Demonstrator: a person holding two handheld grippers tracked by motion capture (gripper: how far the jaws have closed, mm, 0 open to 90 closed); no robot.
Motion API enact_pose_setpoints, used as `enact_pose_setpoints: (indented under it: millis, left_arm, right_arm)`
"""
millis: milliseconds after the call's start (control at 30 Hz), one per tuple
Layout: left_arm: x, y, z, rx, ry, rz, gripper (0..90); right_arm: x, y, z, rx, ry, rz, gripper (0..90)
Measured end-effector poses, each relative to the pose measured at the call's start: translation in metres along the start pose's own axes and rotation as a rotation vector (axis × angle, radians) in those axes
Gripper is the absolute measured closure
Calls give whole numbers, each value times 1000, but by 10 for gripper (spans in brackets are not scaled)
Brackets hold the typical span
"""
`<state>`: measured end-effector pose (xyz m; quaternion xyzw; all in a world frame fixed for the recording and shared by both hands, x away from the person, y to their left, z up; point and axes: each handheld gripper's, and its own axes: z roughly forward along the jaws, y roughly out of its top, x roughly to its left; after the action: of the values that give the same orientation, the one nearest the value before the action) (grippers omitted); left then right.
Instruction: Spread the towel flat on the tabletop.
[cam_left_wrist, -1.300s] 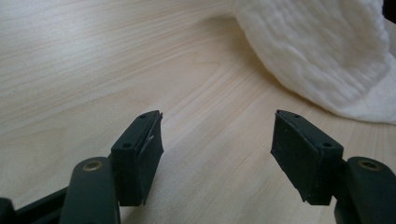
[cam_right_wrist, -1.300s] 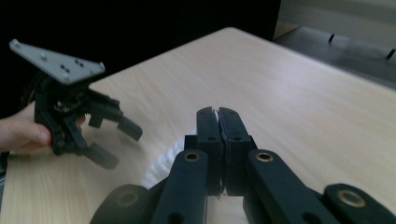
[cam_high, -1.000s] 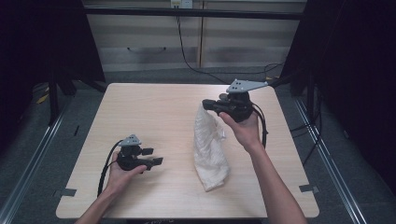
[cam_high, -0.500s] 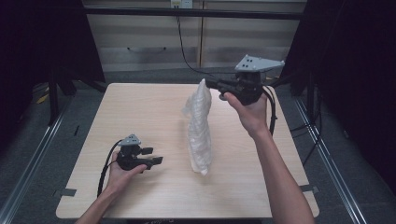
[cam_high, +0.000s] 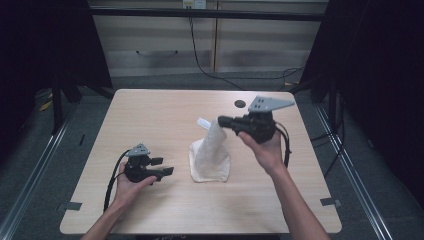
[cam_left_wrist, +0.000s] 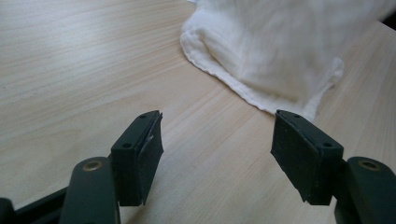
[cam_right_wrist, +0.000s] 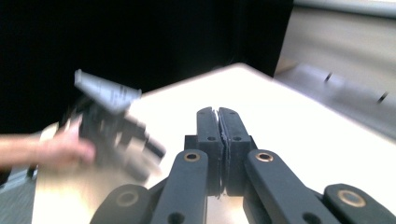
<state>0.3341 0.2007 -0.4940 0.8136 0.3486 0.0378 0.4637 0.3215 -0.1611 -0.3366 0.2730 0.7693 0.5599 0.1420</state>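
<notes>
Right gripper (cam_high: 222, 121) – jaws clamped on a corner of the crumpled white cotton cloth (cam_high: 210, 157), lower part bunched on the table; spreading not done – left gripper (cam_high: 167, 171) gapes empty

High view looks down on the table (cam_high: 150, 110); left gripper view skims it close, sharing the white cloth (cam_left_wrist: 280, 51) there.

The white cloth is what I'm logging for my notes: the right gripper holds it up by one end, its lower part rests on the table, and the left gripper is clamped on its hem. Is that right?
Not quite. The left gripper is not clamped on the white cloth: the left gripper view shows its jaws open over bare table, short of the hem. The right gripper does hold the cloth up by one end, its lower part resting on the table.
</notes>
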Motion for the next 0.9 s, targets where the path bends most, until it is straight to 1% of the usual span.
enact_pose_setpoints:
  millis: [100,133,167,300,400,433,467,567,600,667,700,733,767,800,833,867,900]
  left_arm:
    - [-2,0,1,1,1,4,335]
    - [-2,0,1,4,-1,5,335]
    - [-2,0,2,4,-3,5,335]
    - [-2,0,3,12,-1,5,335]
    - [-3,0,3,12,-6,3,337]
    - [-3,1,3,14,-2,8,337]
    - [-3,1,4,11,-8,4,338]
    - [-6,4,6,9,-11,9,350]
    - [-6,5,7,5,-12,8,362]
    - [-7,8,7,-1,-17,12,393]
    - [-7,12,8,-21,-13,12,413]
    - [-7,16,8,-19,-21,9,444]
    - [-7,21,8,-18,-21,20,448]
    - [-7,26,9,-28,-16,35,480]
    - [-5,32,12,-24,-12,46,511]
    - [-3,37,17,-18,-12,39,514]
    - [0,42,23,-17,-3,33,530]
  right_arm:
    - [2,-34,9,43,25,41,885]
    - [2,-46,11,65,29,58,885]
    - [3,-62,14,98,36,80,885]
    - [3,-97,22,166,45,126,885]
    - [3,-121,30,203,48,165,884]
    - [2,-125,32,211,48,169,884]
    - [2,-129,35,227,42,176,884]
    - [0,-141,47,282,20,174,884]
    - [-2,-147,55,297,19,181,883]
    - [-2,-150,59,314,16,174,883]
    - [-2,-151,61,321,14,173,884]
    - [-2,-153,64,329,21,175,884]
    - [-2,-154,65,337,20,176,883]
    - [-1,-155,66,345,25,178,884]
    - [-1,-157,66,351,28,174,884]
    - [0,-157,66,350,32,175,884]
    - [1,-157,65,353,34,175,884]
